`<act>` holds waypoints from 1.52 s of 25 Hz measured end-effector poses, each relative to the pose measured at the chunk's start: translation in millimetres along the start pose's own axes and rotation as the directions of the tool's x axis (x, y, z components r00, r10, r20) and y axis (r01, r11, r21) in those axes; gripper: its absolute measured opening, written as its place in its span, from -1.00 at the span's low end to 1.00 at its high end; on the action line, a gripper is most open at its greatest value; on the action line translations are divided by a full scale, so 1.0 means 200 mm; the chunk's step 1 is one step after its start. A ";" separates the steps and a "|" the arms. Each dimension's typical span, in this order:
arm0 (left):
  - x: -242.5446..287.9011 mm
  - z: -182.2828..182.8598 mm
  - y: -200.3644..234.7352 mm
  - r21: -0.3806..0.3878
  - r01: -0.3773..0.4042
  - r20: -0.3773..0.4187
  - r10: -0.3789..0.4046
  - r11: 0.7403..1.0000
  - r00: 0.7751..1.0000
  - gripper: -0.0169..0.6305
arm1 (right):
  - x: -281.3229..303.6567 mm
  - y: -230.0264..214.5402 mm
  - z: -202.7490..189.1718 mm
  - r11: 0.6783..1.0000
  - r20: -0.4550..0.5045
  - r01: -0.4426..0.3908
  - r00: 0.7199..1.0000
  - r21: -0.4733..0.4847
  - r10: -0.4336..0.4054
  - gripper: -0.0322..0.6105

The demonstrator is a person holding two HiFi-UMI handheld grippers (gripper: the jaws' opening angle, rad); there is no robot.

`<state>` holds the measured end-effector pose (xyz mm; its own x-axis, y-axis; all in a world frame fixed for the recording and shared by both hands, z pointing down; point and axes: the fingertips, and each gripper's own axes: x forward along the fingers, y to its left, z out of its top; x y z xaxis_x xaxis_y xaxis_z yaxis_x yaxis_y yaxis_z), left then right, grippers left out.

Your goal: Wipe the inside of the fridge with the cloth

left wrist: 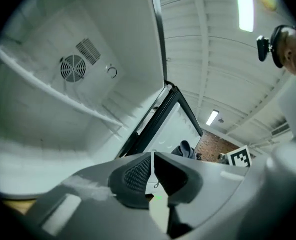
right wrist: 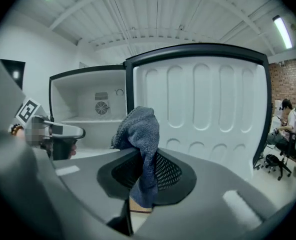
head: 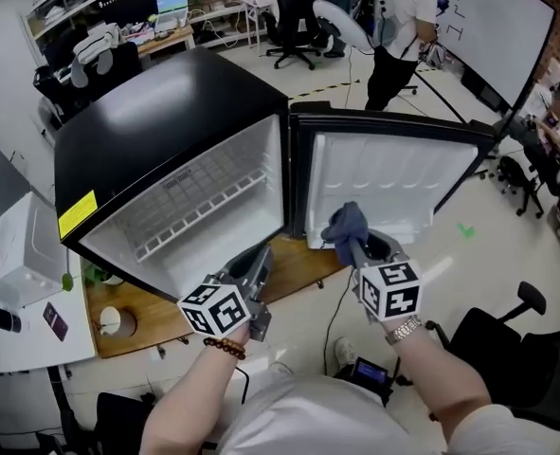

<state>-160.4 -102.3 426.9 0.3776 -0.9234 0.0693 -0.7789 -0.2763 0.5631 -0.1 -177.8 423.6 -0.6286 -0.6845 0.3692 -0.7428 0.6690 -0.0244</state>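
Observation:
A black mini fridge stands open on a wooden table, with its white inside and a wire shelf showing. Its door is swung wide to the right. My right gripper is shut on a blue-grey cloth, held up in front of the door's inner face. The cloth bunches above the jaws and hangs down between them. My left gripper is in front of the fridge's lower opening, its jaws together with nothing between them. The fan grille sits on the back wall.
The wooden table carries the fridge, and a white cup stands on its left end. A white appliance sits at far left. An office chair is at lower right. A person stands behind the fridge.

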 end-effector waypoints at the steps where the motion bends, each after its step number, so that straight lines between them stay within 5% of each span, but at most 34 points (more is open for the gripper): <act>1: -0.04 0.03 -0.01 0.035 -0.016 0.016 0.015 0.999 1.000 -0.89 | 0.00 0.06 0.03 1.000 0.008 -0.029 1.000 -0.009 0.029 -0.73; 6: -0.23 0.17 -0.10 0.205 -0.104 0.088 0.088 0.973 0.992 -0.93 | 0.00 0.37 0.14 0.980 0.039 -0.191 0.980 -0.060 0.194 -0.73; 14: -0.38 0.24 -0.32 0.388 -0.271 0.176 0.217 0.881 0.960 -0.93 | -0.11 0.69 0.23 0.896 0.047 -0.421 0.901 -0.138 0.431 -0.73; 25: -0.47 0.13 -0.59 0.433 -0.442 0.264 0.358 0.786 0.895 -0.93 | -0.38 0.70 0.23 0.815 0.074 -0.553 0.818 -0.174 0.571 -0.73; 38: -0.52 0.02 -0.73 0.398 -0.511 0.281 0.430 0.762 0.858 -0.93 | -0.55 0.68 0.23 0.779 0.106 -0.601 0.775 -0.180 0.623 -0.73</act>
<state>-88.4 32.9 334.5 -0.1511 -0.9860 0.0702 -0.9856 0.1557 0.0658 -43.1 -24.8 337.5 -0.9744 -0.1446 0.1722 -0.1590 0.9846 -0.0732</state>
